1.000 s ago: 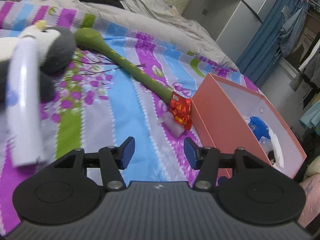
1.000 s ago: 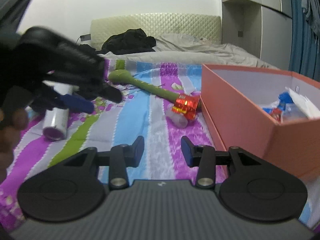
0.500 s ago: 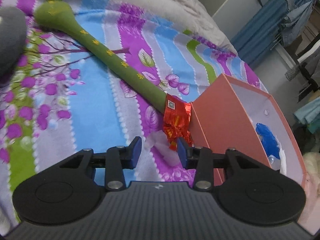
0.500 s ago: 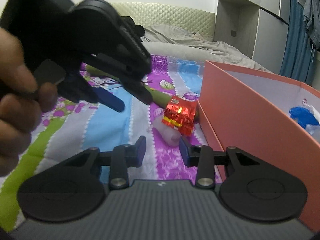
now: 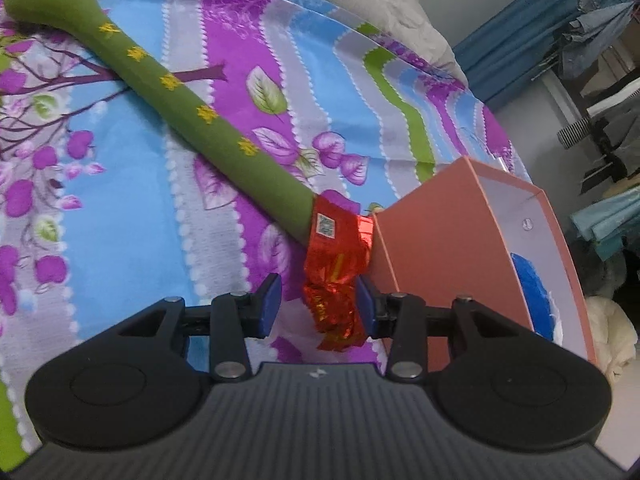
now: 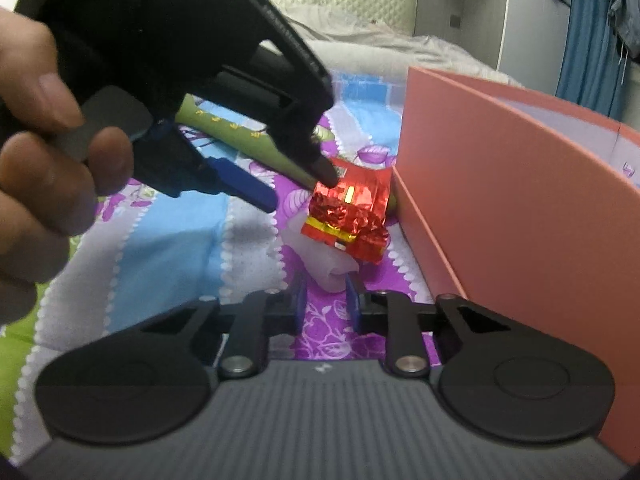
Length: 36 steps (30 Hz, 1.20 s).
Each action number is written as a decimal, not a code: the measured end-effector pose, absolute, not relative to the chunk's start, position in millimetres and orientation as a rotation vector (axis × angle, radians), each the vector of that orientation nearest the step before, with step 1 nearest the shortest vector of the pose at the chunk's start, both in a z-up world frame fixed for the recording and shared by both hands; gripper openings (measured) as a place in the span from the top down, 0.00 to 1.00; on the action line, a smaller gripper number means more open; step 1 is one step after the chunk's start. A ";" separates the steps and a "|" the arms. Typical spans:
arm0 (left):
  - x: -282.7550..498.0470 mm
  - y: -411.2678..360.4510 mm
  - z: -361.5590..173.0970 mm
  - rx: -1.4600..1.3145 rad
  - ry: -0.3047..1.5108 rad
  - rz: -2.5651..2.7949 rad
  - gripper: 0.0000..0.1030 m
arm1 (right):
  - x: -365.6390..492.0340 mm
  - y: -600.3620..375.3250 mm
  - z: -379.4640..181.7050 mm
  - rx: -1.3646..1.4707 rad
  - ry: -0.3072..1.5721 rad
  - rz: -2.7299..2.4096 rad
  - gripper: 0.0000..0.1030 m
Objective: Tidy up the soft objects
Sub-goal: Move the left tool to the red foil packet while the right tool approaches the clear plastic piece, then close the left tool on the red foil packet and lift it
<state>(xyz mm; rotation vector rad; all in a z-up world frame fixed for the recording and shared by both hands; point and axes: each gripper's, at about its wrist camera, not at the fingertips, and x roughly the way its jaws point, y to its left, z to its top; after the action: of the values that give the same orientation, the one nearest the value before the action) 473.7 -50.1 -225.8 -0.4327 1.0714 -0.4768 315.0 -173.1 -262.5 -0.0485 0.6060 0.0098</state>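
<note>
Red foil packet (image 5: 336, 268), beside the pink box (image 5: 432, 248) on the bedsheet (image 5: 120, 240), now sits between the open left gripper (image 5: 318, 304), which came closer, while the right gripper (image 6: 323, 304) narrowed around a white lump (image 6: 320, 268).

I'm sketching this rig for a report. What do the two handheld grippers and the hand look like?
Both grippers are matte black plastic. Each has a ribbed grey-black deck with a small pale logo, two round black discs and silver pivot screws. The left gripper and the right gripper carry blue-padded fingers. The bare hand shows no sleeve. No cables are visible.
</note>
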 end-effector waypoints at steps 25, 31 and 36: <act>464.7 -60.9 -209.5 -0.374 1.059 -0.462 0.83 | 308.5 -189.3 -257.2 0.013 0.606 0.068 0.93; 448.8 -41.0 -197.0 -0.409 1.039 -0.434 0.83 | 291.8 -186.7 -255.0 0.004 0.604 0.077 0.93; 425.9 -17.8 -185.4 -0.411 1.022 -0.398 0.83 | 277.1 -187.6 -251.4 0.002 0.601 0.093 0.93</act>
<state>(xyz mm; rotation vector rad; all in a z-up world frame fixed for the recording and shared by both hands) 425.9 -17.8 -185.4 -0.4110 1.0224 -0.3979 277.1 -187.6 -251.4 0.0021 0.6006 0.0934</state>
